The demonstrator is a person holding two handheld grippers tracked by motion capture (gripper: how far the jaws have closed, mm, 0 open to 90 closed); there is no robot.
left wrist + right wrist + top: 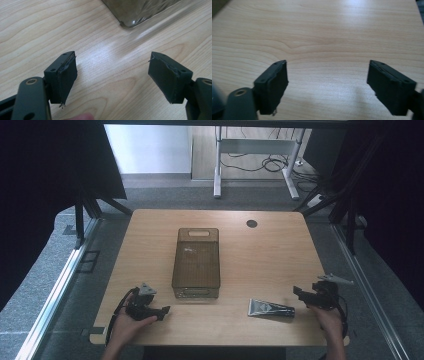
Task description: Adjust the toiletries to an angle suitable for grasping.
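A smoky transparent bin [196, 262] with handle cut-outs stands in the middle of the wooden table [260, 255], and nothing shows inside it. A silver tube with a black cap [270, 308] lies near the front edge, right of the bin. My left gripper [165, 310] rests at the front left, held by a hand, jaws wide open over bare wood [112, 72]; the bin's corner [130, 21] lies just ahead of it. My right gripper [298, 291] sits at the front right, just right of the tube's cap, open with bare wood between its jaws [327, 85].
A round cable hole [251, 223] sits at the table's back right. Beyond the table stand a white desk frame [256, 165] and loose cables [272, 164] on the floor. Black curtains hang on both sides.
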